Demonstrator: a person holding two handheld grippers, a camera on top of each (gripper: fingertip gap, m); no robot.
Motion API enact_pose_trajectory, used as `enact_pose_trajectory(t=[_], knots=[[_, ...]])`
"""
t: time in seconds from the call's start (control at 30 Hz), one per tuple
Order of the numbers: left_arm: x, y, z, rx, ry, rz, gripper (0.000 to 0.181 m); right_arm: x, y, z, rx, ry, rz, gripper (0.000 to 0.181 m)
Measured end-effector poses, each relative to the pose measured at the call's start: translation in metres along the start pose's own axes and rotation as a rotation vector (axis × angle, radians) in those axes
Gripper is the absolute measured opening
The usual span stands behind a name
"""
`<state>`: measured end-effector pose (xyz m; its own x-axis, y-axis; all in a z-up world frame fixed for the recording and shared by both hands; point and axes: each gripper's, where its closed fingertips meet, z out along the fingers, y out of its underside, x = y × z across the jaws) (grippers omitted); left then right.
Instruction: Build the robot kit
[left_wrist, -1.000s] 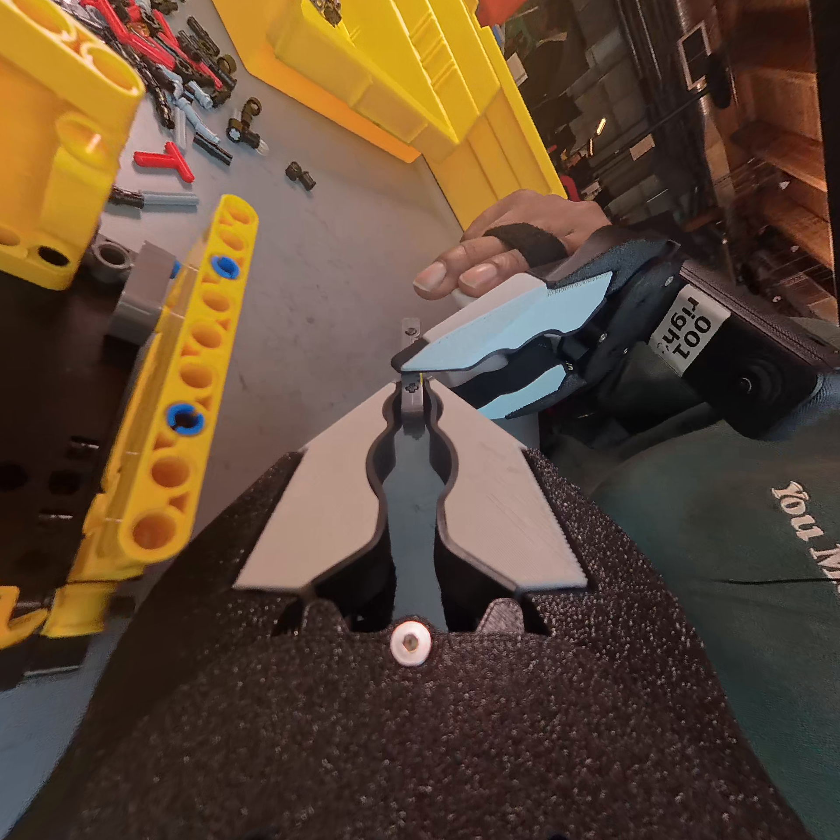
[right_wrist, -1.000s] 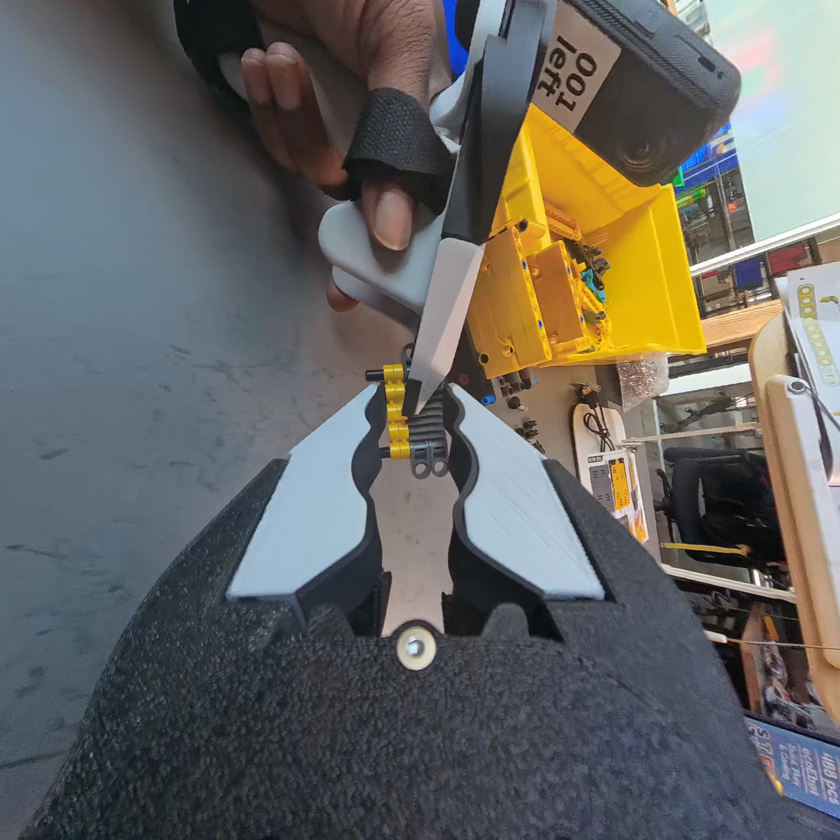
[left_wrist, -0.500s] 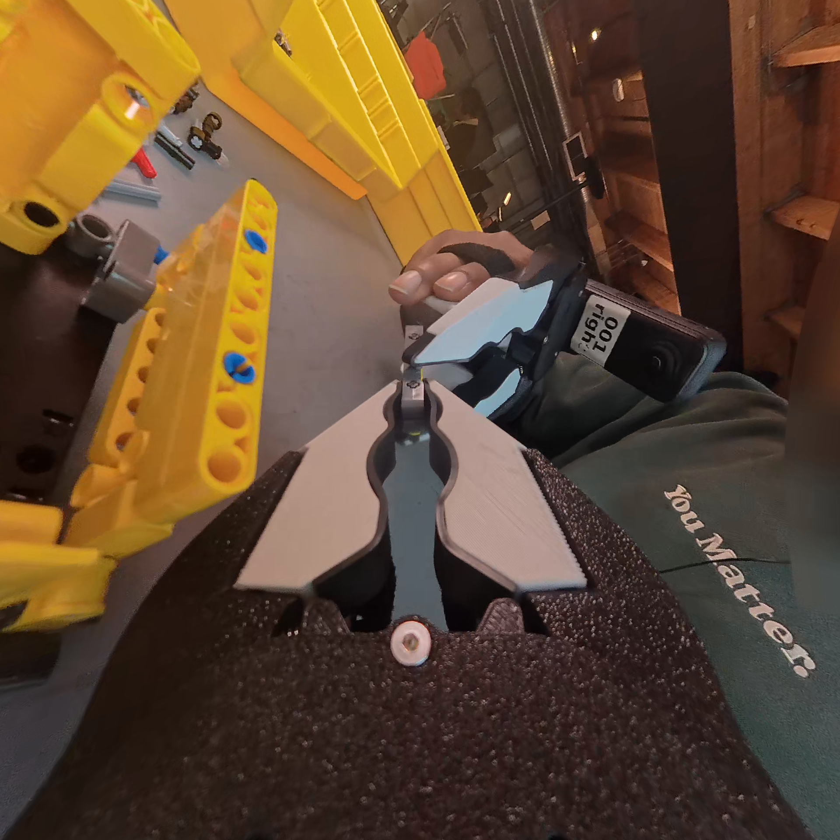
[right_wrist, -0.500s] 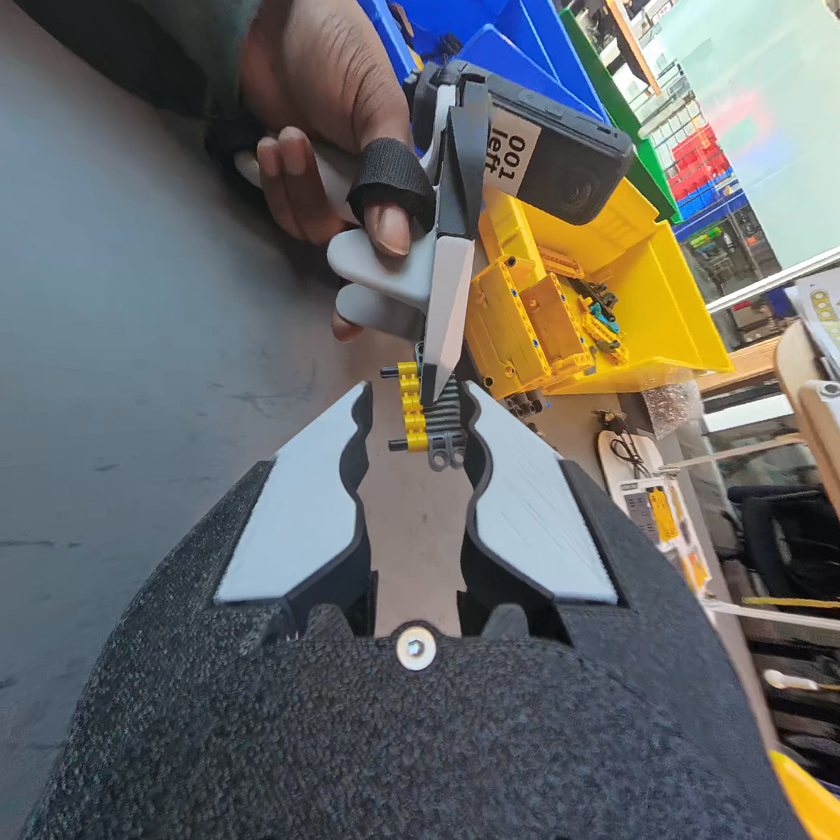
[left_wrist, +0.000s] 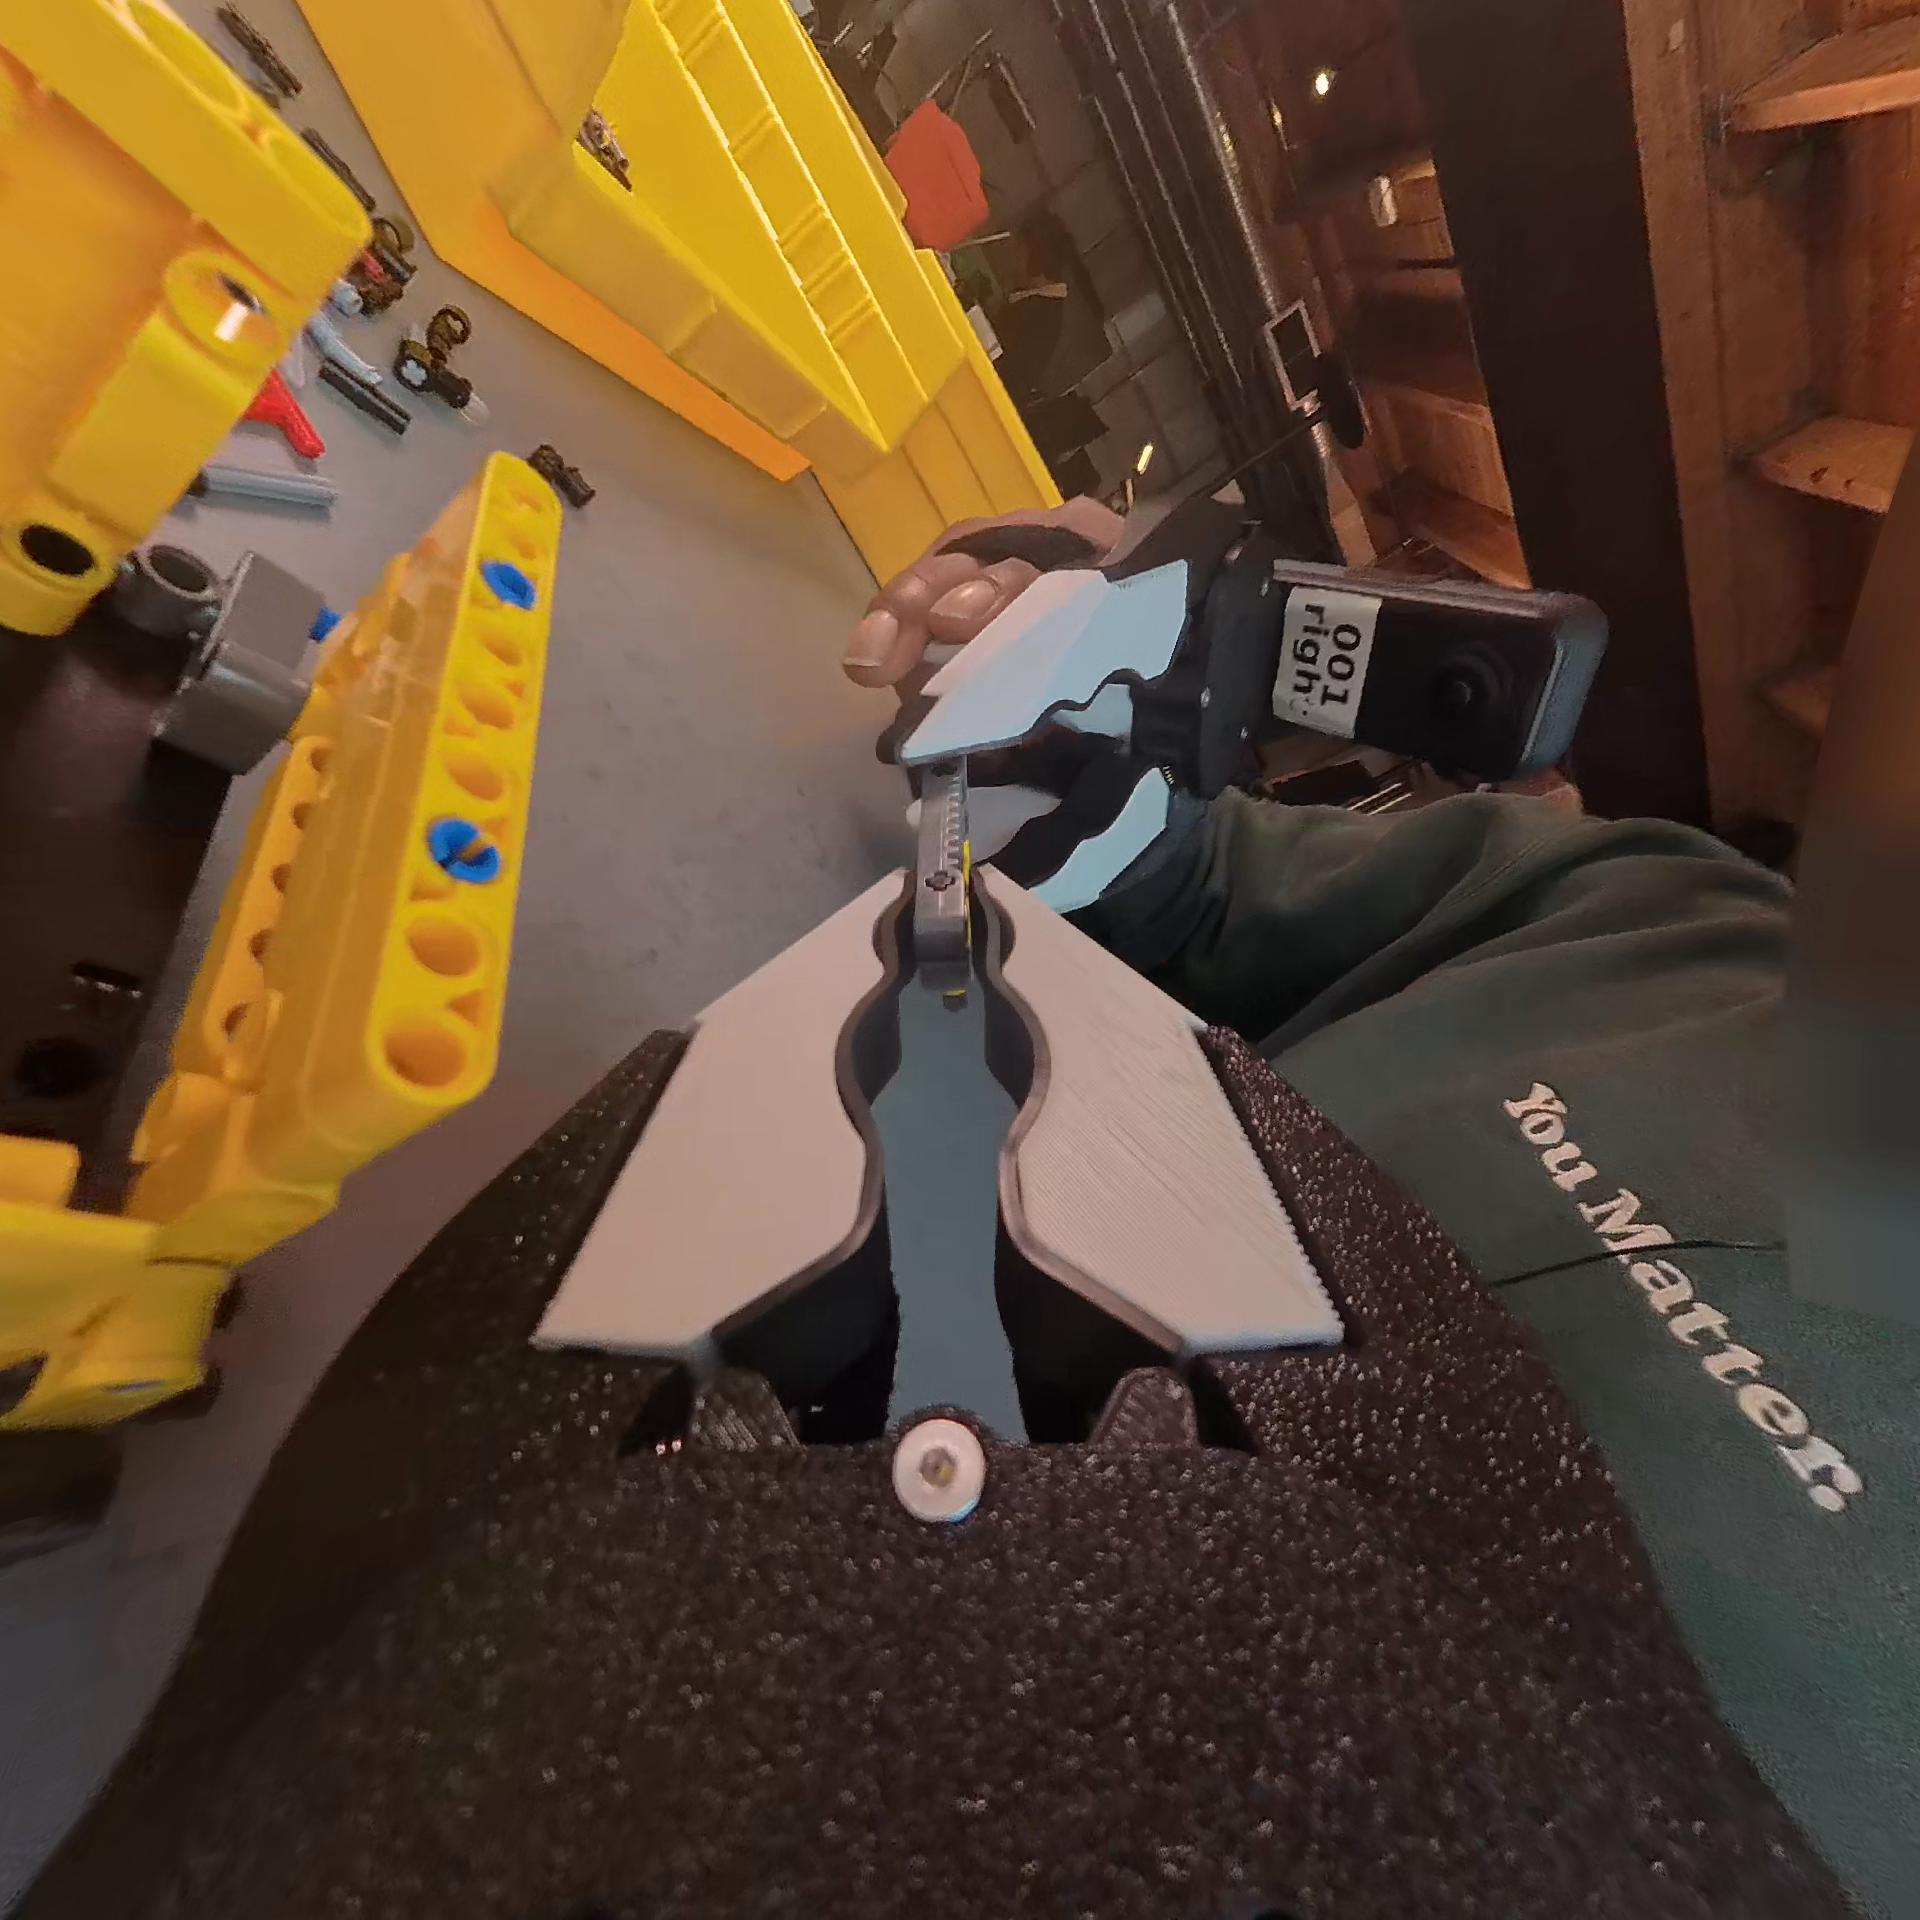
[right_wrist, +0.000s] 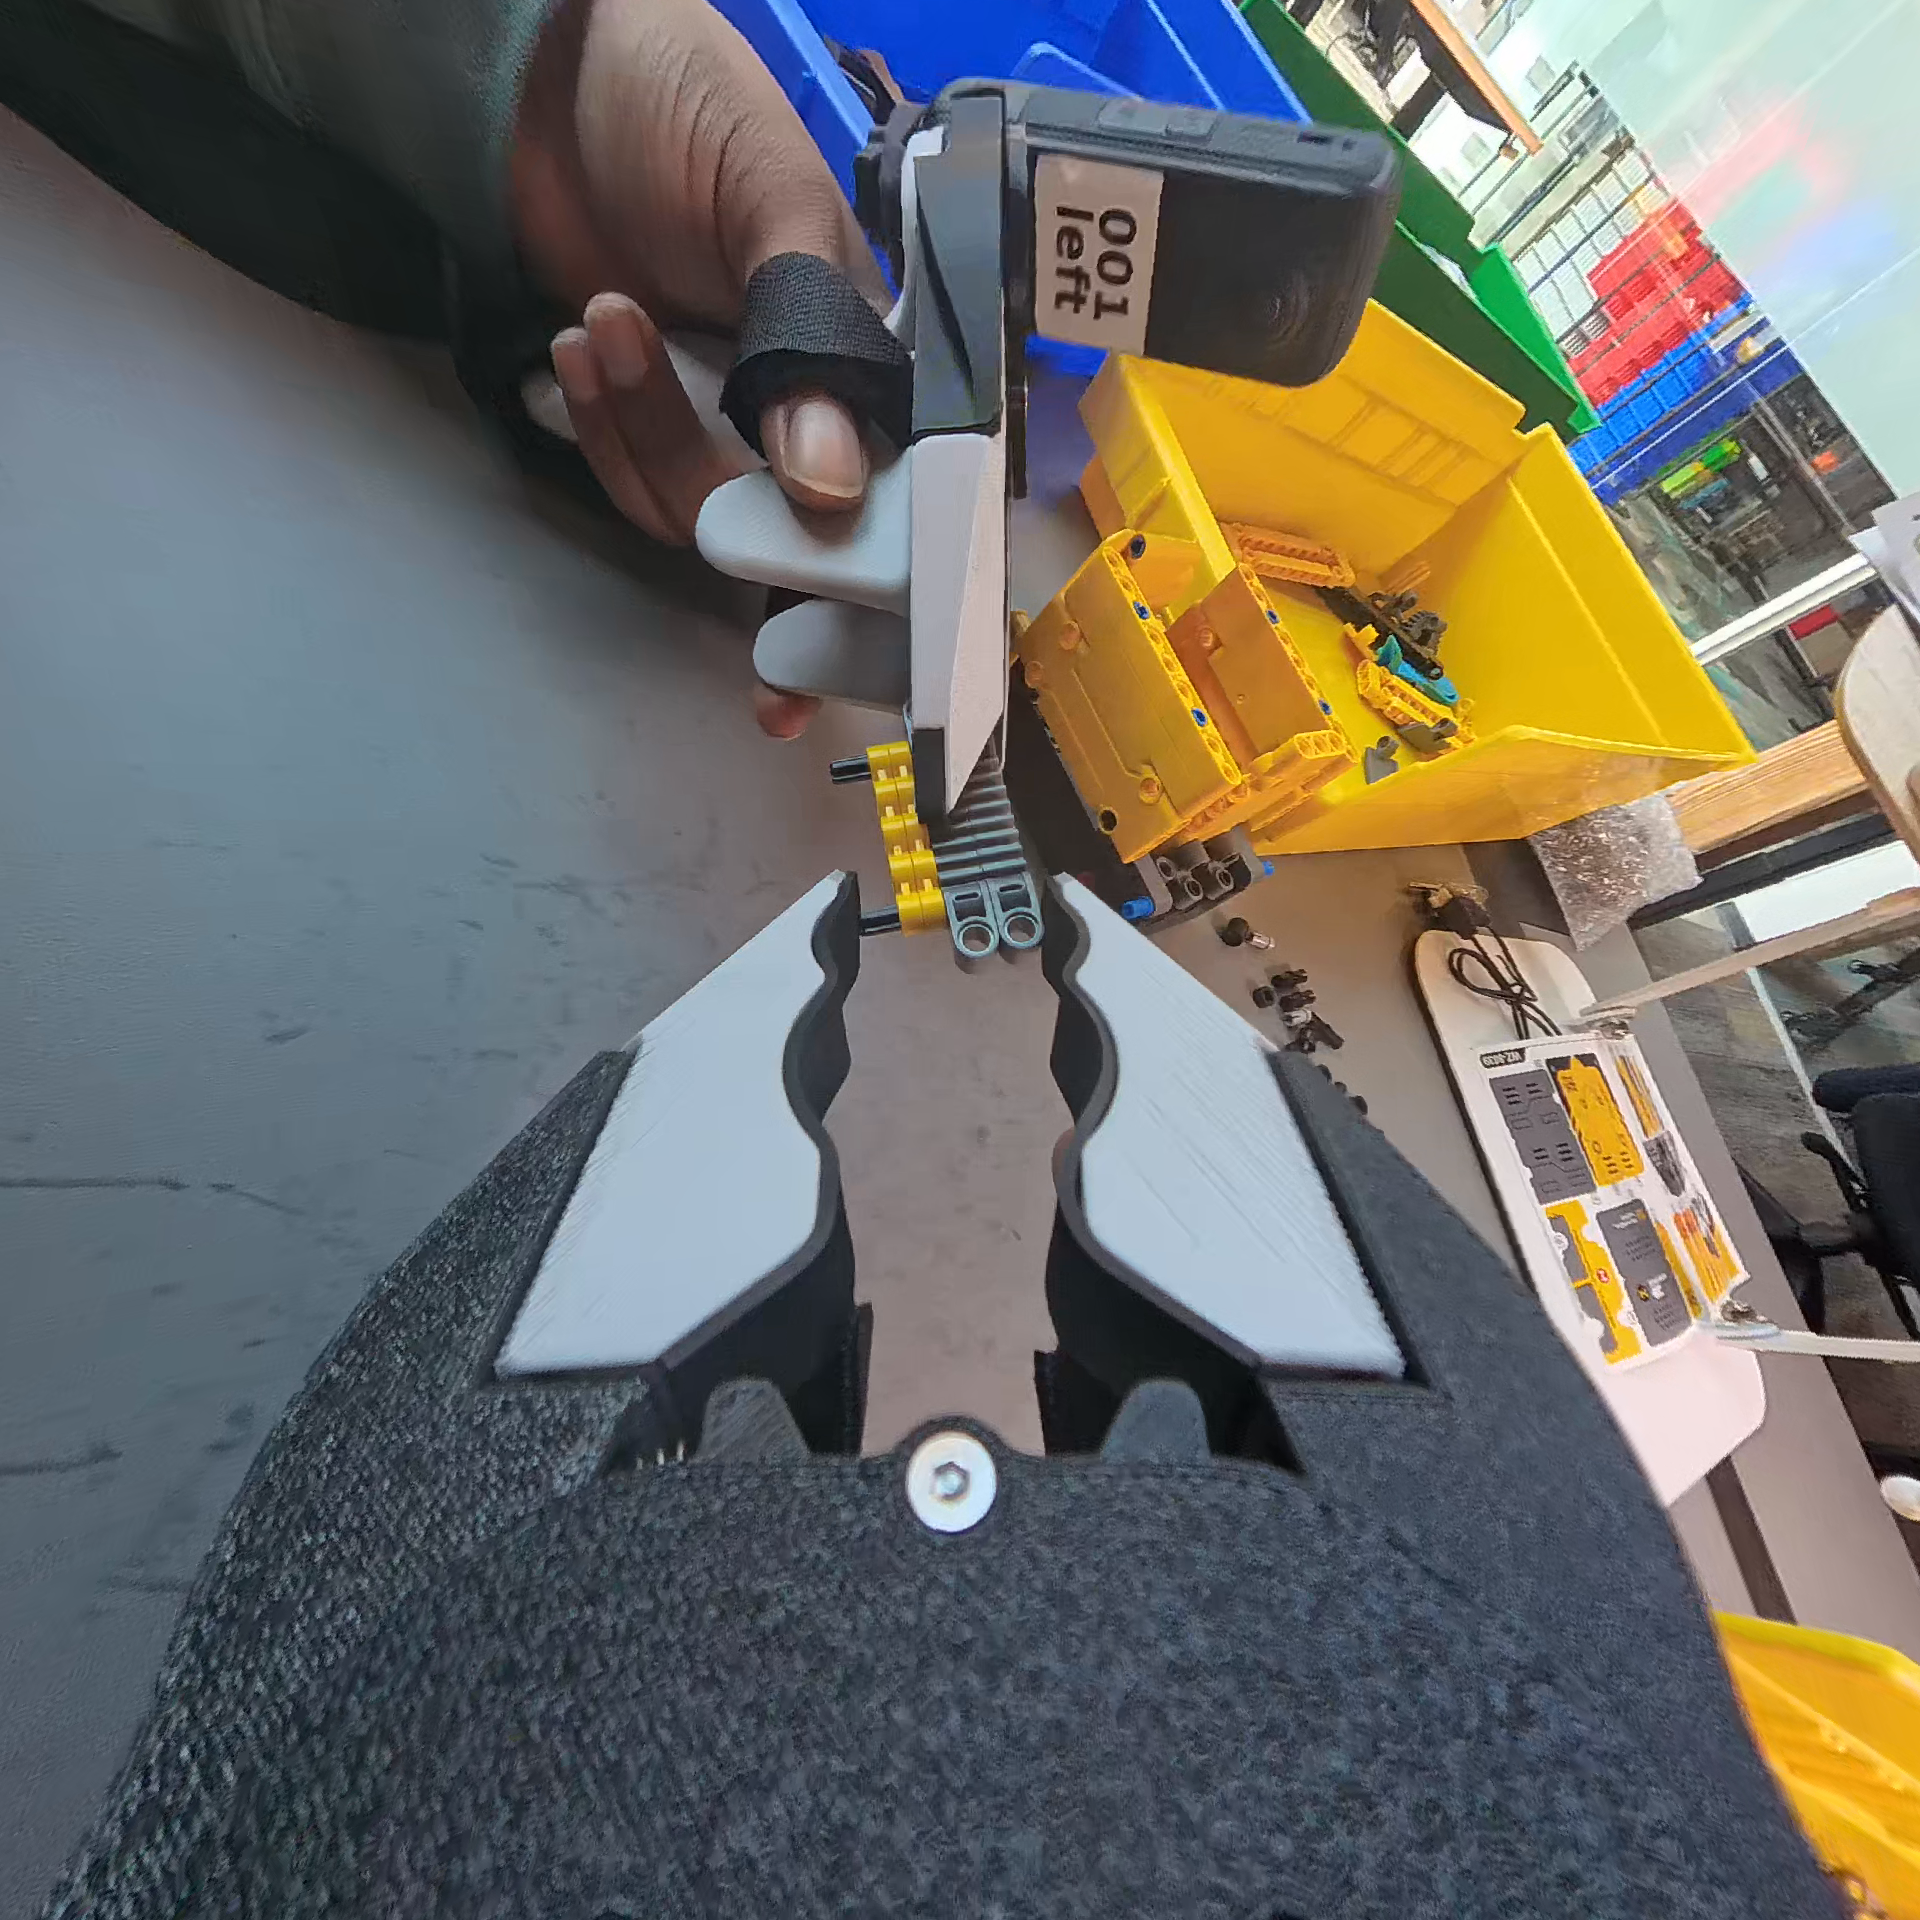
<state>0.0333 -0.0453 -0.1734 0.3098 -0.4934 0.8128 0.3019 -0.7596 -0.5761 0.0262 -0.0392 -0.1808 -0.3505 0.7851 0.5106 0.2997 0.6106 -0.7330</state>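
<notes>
Yellow plastic fills the left of our left wrist view: a large toy-brick model (left_wrist: 156, 312) with a long yellow holed beam (left_wrist: 416, 831) carrying blue pins, standing on the grey table (left_wrist: 675, 644) among loose small pins (left_wrist: 436, 364), with yellow bins (left_wrist: 790, 260) behind. In the middle, our left gripper (left_wrist: 943, 894) has its fingers pressed together on a small grey-and-yellow brick piece (left_wrist: 943, 873), which is held clear of the table. Just beyond it we see the right gripper (left_wrist: 997, 790), a hand (left_wrist: 956, 603) on its handle and a green sleeve (left_wrist: 1455, 987) to the right. In the right wrist view, bare grey table (right_wrist: 312, 831) lies to the left, then a hand (right_wrist: 665, 260) gripping the left gripper (right_wrist: 961, 769), whose closed tips pinch the brick piece (right_wrist: 956, 862) from above. Our right gripper (right_wrist: 951, 894) has its fingers spread apart on either side of the piece's lower end; we cannot tell whether they touch it. Farther right sit the yellow model (right_wrist: 1174, 686), a yellow bin (right_wrist: 1558, 623), scattered small pins (right_wrist: 1288, 1008) and a printed sheet (right_wrist: 1610, 1195).
</notes>
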Motion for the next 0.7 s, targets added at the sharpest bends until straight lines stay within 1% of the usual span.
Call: enact_pose_trajectory(t=[0.1, 0.23, 0.37, 0.6, 0.7], knots=[[-0.004, 0.000, -0.003, -0.019, -0.078, 0.111, 0.013, 0.001, 0.002, 0.000, 0.001, -0.005, 0.019, 0.034], [-0.003, 0.000, -0.007, -0.031, -0.115, 0.181, 0.012, -0.001, 0.001, 0.000, 0.016, -0.031, 0.056, 0.034], [-0.007, 0.003, -0.010, -0.065, -0.175, 0.262, 0.012, -0.008, 0.008, 0.001, -0.007, -0.082, 0.086, 0.035], [-0.009, 0.008, -0.011, -0.103, -0.211, 0.316, 0.011, -0.011, 0.012, 0.003, -0.022, -0.090, 0.076, 0.035], [-0.009, 0.009, -0.011, -0.115, -0.234, 0.366, 0.010, -0.012, 0.014, 0.004, -0.027, -0.088, 0.069, 0.035]])
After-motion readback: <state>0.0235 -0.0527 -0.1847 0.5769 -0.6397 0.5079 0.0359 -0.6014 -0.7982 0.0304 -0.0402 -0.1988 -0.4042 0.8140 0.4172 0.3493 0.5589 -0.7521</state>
